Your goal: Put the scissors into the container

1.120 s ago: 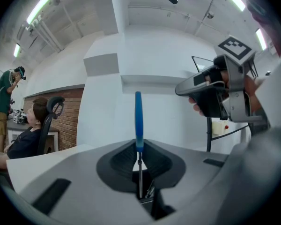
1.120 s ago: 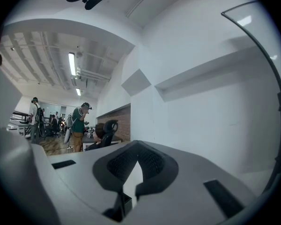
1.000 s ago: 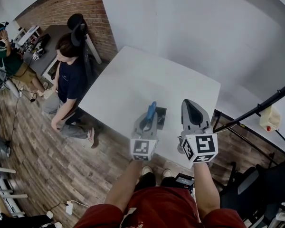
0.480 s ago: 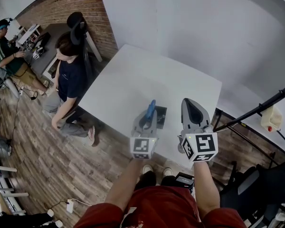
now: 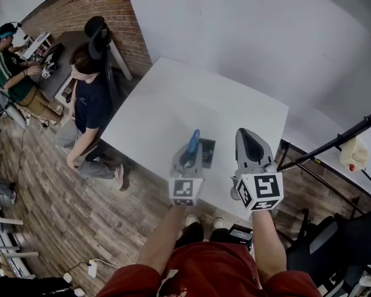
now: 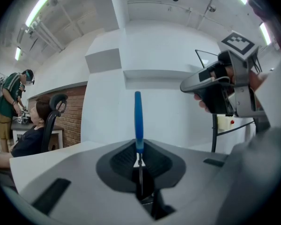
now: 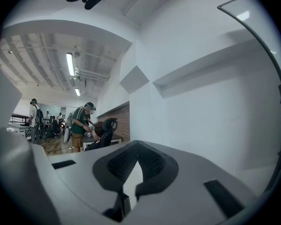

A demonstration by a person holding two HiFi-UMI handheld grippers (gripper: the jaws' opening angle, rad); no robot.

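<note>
Head view: white table (image 5: 173, 104) mid-frame, mostly bare. White wall (image 5: 266, 36) across the top right, brick wall (image 5: 93, 5) upper left, wood-plank floor (image 5: 49, 190) down the left side. Seated person in a dark shirt (image 5: 89, 104) at the table's left edge, second person in green (image 5: 9, 67) far upper left. A dark container (image 5: 208, 152) sits on the table near its lower edge. Left gripper (image 5: 190, 156) is over that edge, with the blue-handled scissors (image 5: 193, 141) poking out past its tips. The container is just right of those tips and partly covered by the gripper. Right gripper (image 5: 246, 136) is further right, apart from both.

Left gripper view: left gripper (image 6: 138, 146) is clamped on the scissors (image 6: 138, 116). Metal part is pinched between the pads, blue handle standing straight up at frame centre. Right gripper (image 6: 192, 85) is at upper right. Table (image 6: 47, 156) at lower left, brick wall (image 6: 72, 116) and an office chair (image 6: 54, 111) at left, strip lights (image 6: 37, 15) upper left. Container isn't visible here.

Right gripper view: right gripper (image 7: 136, 146) has its pad tips together and nothing between them. White walls fill the right half. Brick wall (image 7: 122, 118), chair (image 7: 107, 125) and standing people (image 7: 79, 123) at mid-left. No scissors or container visible in this view.
</note>
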